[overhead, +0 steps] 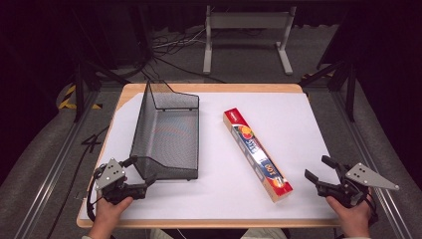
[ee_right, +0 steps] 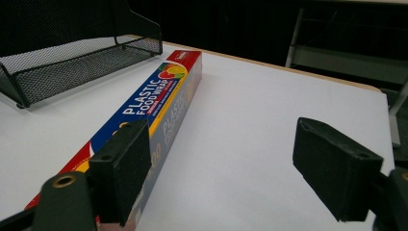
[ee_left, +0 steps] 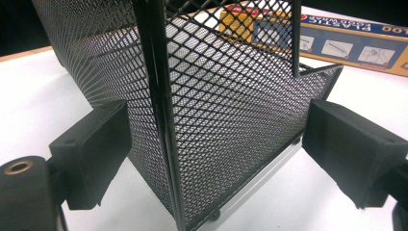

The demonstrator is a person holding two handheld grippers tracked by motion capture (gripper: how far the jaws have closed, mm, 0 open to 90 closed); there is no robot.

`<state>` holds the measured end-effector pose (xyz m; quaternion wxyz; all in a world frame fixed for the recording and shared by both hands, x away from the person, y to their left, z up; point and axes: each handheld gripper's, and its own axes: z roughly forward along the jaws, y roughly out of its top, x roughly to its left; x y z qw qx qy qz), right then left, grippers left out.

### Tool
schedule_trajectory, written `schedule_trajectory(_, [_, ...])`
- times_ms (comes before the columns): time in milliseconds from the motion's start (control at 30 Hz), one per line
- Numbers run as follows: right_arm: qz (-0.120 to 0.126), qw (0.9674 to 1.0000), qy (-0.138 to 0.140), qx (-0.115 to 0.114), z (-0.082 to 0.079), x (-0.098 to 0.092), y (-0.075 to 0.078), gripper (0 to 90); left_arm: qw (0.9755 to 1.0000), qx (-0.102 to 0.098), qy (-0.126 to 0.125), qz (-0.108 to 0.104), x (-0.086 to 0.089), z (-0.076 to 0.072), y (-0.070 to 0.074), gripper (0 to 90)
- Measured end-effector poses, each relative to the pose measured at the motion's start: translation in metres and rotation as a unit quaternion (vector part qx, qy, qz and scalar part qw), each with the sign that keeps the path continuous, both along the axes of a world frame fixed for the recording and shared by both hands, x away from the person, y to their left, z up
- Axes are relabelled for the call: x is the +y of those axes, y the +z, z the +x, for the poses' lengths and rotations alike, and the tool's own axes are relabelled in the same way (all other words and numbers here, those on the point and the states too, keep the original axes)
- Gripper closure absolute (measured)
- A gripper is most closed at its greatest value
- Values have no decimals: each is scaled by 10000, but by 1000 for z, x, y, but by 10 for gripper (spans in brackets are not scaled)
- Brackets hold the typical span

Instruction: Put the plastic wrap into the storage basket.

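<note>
A black wire-mesh tray (overhead: 169, 134) with one tall side stands left of centre on the white table top (overhead: 303, 124). My left gripper (overhead: 142, 172) is open at the tray's near-left corner. In the left gripper view that corner's upright edge (ee_left: 163, 120) stands between the wide-apart jaws of the left gripper (ee_left: 216, 144), untouched by either pad. A long box of plastic food wrap (overhead: 256, 152) lies slantwise right of the tray. My right gripper (overhead: 318, 168) stays open near the front right edge. The box (ee_right: 159, 96) lies just left of the right gripper (ee_right: 221, 163), with bare table between the jaws.
The table's wooden rim (overhead: 209, 88) shows at the back. Beyond it a grey metal stand (overhead: 246, 30) and loose cables (overhead: 169, 42) sit on the floor. The mesh tray (ee_right: 72, 62) is far left in the right gripper view, the box (ee_left: 346, 45) behind the tray in the left one.
</note>
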<state>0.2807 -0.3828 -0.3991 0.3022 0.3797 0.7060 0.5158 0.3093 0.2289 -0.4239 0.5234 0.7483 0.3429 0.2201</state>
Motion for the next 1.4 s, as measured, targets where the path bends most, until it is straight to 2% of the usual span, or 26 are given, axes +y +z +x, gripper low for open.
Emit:
schedule_trajectory(133, [57, 10000, -23, 18, 2, -3, 0, 227, 9999, -14, 46, 108, -1, -2, 0, 112])
schedule_trajectory(533, [209, 9997, -42, -107, 0, 1, 6, 230, 9998, 70, 161, -5, 7, -8, 1, 112])
schedule_trajectory(600, [231, 9997, 5, -46, 2, 7, 9, 243, 9997, 101, 217, -113, 10, -10, 1, 112])
schedule_trajectory(633, [231, 9997, 5, -46, 2, 7, 9, 243, 9997, 101, 217, -113, 10, -10, 1, 112])
schedule_trajectory(700, [254, 9995, 150, 132, 5, 13, 13, 264, 9996, 90, 229, -117, 11, -11, 2, 112])
schedule_trajectory(767, [194, 9995, 210, 145, 6, 17, 16, 254, 9996, 94, 249, -120, 12, -11, 1, 112])
schedule_trajectory(800, [147, 9996, 215, 146, 7, 20, 19, 277, 9996, 85, 251, -101, 13, -12, 1, 111])
schedule_trajectory(833, [152, 9991, 333, 201, 8, 23, 22, 281, 9996, 91, 260, -99, 13, -12, 1, 111])
schedule_trajectory(900, [51, 9993, 345, 133, 10, 28, 26, 278, 9994, 104, 281, -150, 13, -12, 1, 111])
schedule_trajectory(1000, [109, 9991, 404, 69, 14, 33, 30, 265, 9994, 108, 292, -142, 13, -13, 1, 111])
schedule_trajectory(1133, [248, 9974, 618, 272, 26, 45, 31, 239, 9996, 104, 259, -108, 12, -12, 0, 110])
schedule_trajectory(1267, [129, 9972, 711, 200, 32, 56, 36, 260, 9996, 97, 260, -88, 13, -12, 0, 110])
schedule_trajectory(1400, [140, 9969, 741, 203, 38, 63, 39, 259, 9996, 111, 255, -71, 13, -12, -1, 110])
